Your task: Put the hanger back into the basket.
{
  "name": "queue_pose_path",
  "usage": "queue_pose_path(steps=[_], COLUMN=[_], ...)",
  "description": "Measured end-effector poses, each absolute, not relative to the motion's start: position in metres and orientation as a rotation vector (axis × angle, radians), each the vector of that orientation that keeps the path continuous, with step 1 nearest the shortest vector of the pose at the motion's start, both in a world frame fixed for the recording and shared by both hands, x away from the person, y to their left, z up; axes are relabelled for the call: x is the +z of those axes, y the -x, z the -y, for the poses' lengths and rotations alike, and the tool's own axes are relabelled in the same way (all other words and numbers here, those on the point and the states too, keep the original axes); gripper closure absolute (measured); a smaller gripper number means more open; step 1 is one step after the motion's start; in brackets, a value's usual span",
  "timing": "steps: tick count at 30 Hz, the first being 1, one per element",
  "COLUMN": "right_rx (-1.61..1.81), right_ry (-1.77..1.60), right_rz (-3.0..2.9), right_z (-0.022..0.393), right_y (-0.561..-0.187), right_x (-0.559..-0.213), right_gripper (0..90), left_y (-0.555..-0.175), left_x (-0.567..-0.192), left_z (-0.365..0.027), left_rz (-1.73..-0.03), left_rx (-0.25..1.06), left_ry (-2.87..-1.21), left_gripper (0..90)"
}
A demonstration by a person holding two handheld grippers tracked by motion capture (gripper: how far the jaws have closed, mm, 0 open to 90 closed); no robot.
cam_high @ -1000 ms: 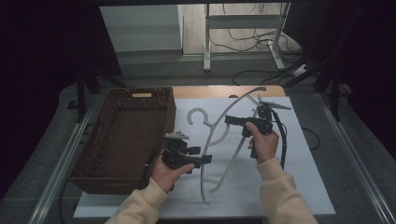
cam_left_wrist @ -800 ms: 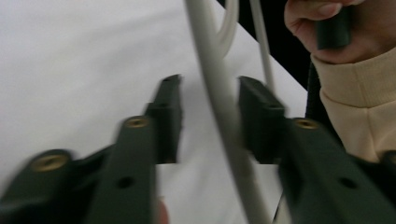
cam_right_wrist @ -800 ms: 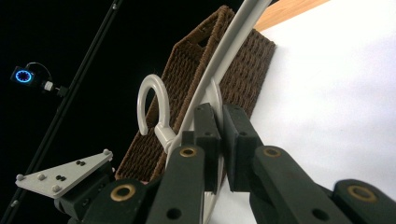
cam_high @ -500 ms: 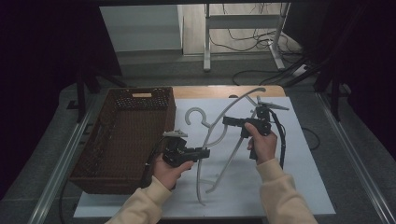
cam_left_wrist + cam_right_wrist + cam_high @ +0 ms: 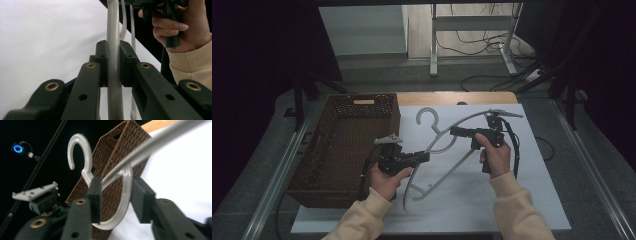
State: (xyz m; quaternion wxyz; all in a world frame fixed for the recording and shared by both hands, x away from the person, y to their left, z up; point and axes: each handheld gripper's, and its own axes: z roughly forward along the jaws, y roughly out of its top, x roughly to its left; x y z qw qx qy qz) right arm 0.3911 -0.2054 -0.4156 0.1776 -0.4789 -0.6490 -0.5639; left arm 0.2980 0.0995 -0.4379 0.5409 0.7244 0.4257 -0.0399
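A grey plastic hanger (image 5: 452, 167) is held just above the white table sheet (image 5: 512, 200), its hook (image 5: 427, 117) pointing to the far side. My left gripper (image 5: 426, 157) is shut on one curved arm of the hanger (image 5: 113, 30), its pads pressed on both sides of my left gripper's (image 5: 114, 62) hold. My right gripper (image 5: 453, 131) sits at the neck below the hook (image 5: 80, 142). Its jaws have just been opening. In the right gripper view my right gripper (image 5: 116, 192) stands open around the hanger's loop, with a gap at one pad.
A brown wicker basket (image 5: 362, 100) stands at the left of the sheet, close beside my left hand. It rises behind the hanger in the right gripper view (image 5: 117, 147). The wooden table edge (image 5: 452, 97) runs along the far side. Cables lie on the floor beyond.
The left gripper's jaws have closed onto the hanger's arm. The right gripper's jaws have spread apart around the neck. Both hands and the hanger have stayed almost in place.
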Motion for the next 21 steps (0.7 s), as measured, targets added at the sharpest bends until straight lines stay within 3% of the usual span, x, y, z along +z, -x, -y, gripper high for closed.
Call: queue_pose_path(steps=[8,21], right_rx=[-1.564,-1.499], right_ry=[1.325,1.250], right_rz=[1.966,2.027], right_z=[0.210,0.222], right_y=[-0.379,-0.357], right_x=[-0.415,-0.408], right_gripper=[39.7,33.3], left_y=[-0.298,-0.296], left_x=[-0.437,-0.433], left_z=[-0.099,-0.101], left_rz=[-1.006,-1.007], left_rx=[-0.061,-0.020], left_ry=[-1.734,-1.728], left_gripper=[80.0,80.1])
